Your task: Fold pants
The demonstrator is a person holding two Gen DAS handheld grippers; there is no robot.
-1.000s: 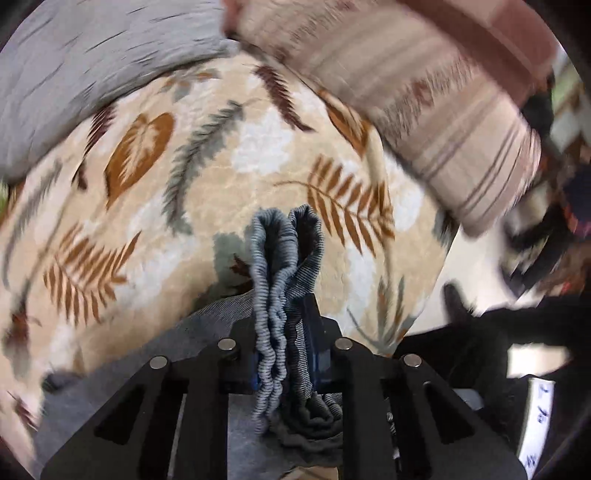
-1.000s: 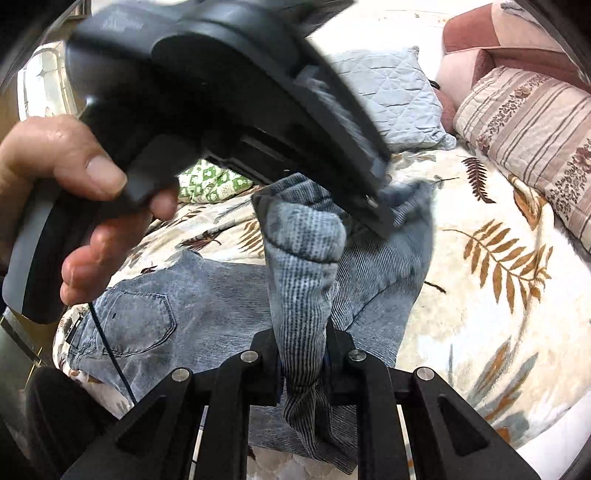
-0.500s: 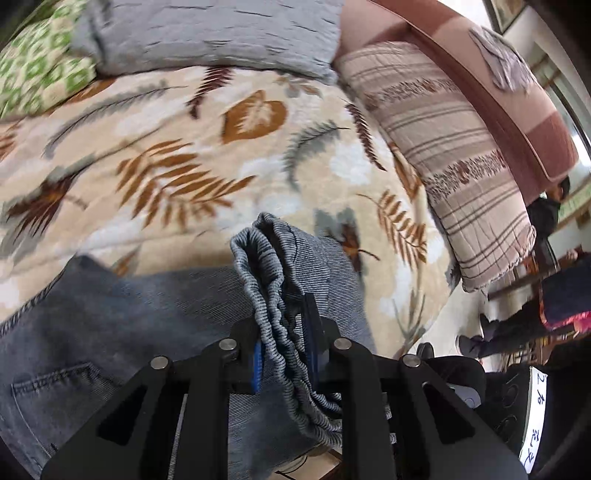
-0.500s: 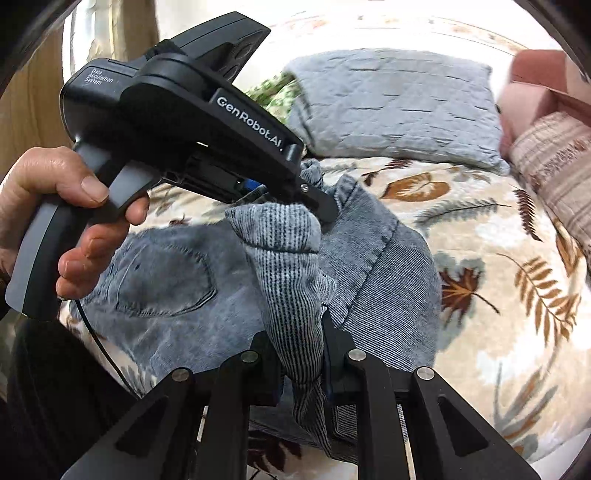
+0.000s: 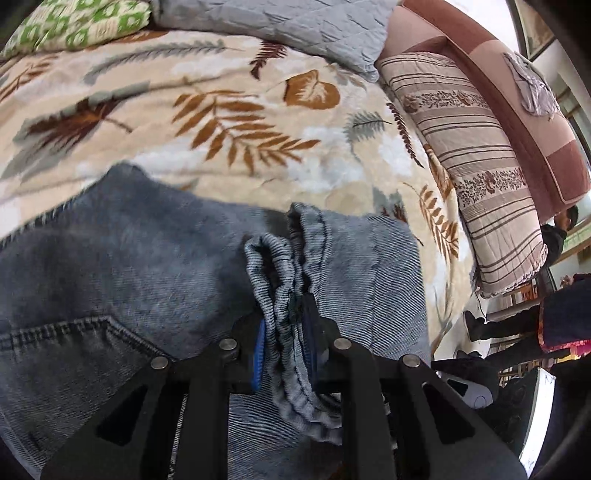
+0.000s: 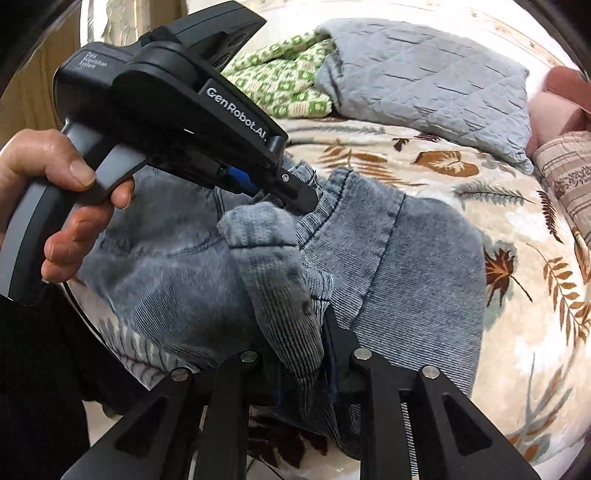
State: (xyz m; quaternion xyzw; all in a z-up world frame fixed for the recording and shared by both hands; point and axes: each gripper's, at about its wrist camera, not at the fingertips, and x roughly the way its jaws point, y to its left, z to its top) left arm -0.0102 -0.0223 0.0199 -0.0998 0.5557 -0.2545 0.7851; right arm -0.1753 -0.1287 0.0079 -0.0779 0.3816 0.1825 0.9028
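Observation:
Grey-blue denim pants lie on a leaf-patterned blanket, one end folded over the part with the back pocket. My left gripper is shut on a bunched, hemmed edge of the pants. The right wrist view shows that same left gripper from the side, held by a hand, its tips low on the denim. My right gripper has a gathered ridge of denim between its fingers; its jaws are opening and the cloth still stands bunched between them.
A grey quilted pillow and a green patterned cloth lie at the far end of the bed. A striped pillow runs along the right side. Beyond the bed's right edge a person stands on the floor.
Both grippers have come down and across with the denim, laying the lifted part over the pocket end. The right gripper's fingers stand slightly wider apart than before.

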